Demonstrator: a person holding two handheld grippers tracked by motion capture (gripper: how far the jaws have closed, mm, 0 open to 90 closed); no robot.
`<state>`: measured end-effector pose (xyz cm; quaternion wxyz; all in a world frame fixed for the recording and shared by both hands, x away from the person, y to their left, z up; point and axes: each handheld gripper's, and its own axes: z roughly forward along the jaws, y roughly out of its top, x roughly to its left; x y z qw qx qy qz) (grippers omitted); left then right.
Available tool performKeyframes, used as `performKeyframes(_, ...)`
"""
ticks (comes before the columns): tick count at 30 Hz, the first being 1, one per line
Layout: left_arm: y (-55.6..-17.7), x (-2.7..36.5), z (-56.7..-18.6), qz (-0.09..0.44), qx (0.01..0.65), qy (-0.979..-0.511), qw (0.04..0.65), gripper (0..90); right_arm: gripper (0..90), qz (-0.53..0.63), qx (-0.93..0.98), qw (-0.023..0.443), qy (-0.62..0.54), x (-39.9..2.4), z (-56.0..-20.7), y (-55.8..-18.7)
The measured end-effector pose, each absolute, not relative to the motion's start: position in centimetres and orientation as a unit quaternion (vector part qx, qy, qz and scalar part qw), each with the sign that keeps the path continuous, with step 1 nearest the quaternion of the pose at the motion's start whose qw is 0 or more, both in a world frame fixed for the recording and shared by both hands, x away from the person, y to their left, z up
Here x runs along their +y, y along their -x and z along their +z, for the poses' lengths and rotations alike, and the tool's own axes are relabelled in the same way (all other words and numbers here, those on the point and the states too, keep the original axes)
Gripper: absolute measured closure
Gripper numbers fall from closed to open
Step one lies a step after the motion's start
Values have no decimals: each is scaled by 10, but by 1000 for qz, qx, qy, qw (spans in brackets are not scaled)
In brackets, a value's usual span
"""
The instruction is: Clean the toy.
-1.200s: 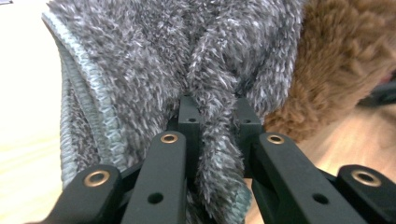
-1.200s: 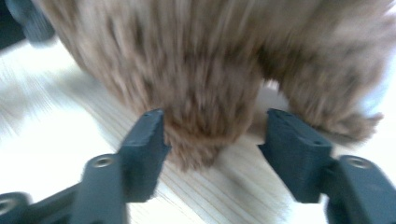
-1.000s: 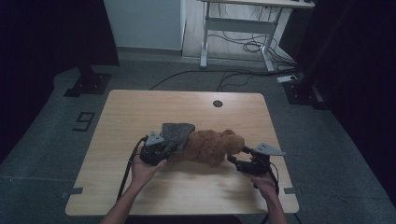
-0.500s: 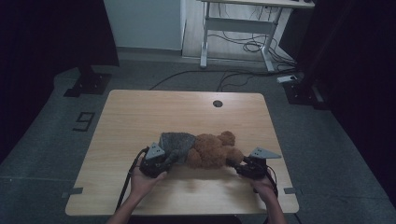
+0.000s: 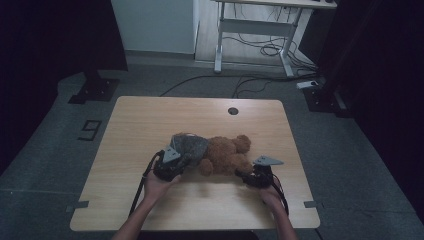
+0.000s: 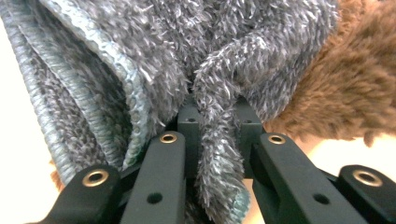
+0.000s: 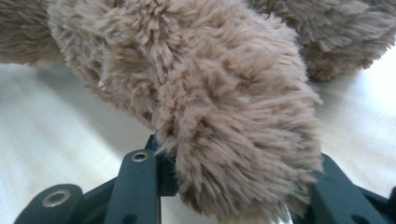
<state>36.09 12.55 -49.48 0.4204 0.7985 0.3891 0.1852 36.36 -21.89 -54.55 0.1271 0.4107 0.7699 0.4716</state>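
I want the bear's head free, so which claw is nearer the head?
Right. The right claw grips a limb below the bear's head; the left claw pinches the grey cloth at the opposite end.

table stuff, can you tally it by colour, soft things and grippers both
brown: 1, the teddy bear
grey: 1, the fuzzy cloth lying on the bear's left end
black: 2, the left gripper, shut on a fold of the cloth, and the right gripper, closed on a limb of the bear
total: 4
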Motion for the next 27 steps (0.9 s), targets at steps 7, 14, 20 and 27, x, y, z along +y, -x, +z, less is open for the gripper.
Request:
performKeyframes(7, -363, 126, -461, 163, 383, -787, 456, 775, 584, 487, 754, 126, -423, -230, -546, -372)
performKeyframes(14, -367, 71, -421, 155, 340, -793, 480, 774, 575, 492, 749, 130, -424, -238, -547, -364)
performKeyframes(20, -379, -2, -446, 117, 310, -837, 436, 770, 573, 493, 749, 139, -421, -235, -545, -362)
performKeyframes(27, -369, 1, -473, 121, 310, -834, 440, 785, 583, 502, 741, 131, -427, -245, -547, -362)
